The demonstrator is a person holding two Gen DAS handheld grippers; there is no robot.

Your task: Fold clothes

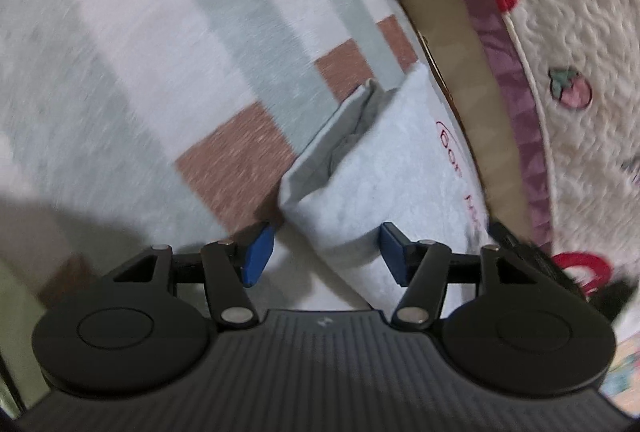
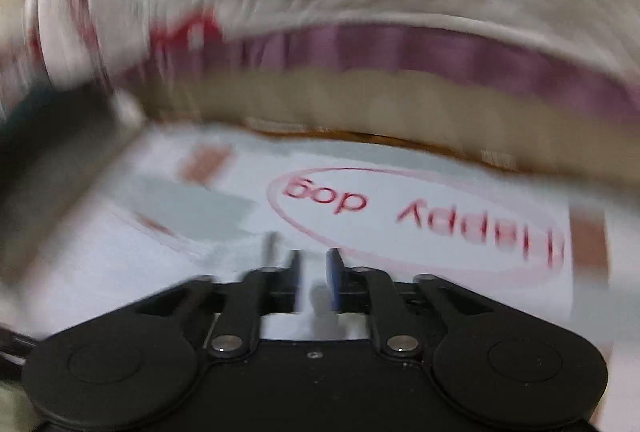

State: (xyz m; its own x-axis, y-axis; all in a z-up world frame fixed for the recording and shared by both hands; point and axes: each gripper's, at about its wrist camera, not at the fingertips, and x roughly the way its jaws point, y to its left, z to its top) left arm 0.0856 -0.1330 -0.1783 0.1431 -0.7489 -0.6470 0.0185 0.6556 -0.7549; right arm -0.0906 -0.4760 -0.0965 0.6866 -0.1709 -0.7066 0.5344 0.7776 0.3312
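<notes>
The pale blue garment (image 1: 384, 168), printed with red lettering in an oval, lay flat in a squared, folded-looking shape on the checked rug (image 1: 160, 80), close against the bed's tan base (image 1: 452, 44); whether folds remained to be made could not be judged. The left hand-held gripper (image 1: 326, 252) had its blue pads spread wide, straddling the garment's near corner without pinching it, likely either to grasp or having let go. The right hand-held gripper (image 2: 313, 272) hovered at the garment's near edge (image 2: 400, 232), pads drawn almost together with a narrow gap, apparently holding nothing, though blur hid detail. The bed closed off the far side; open rug lay to the left.
</notes>
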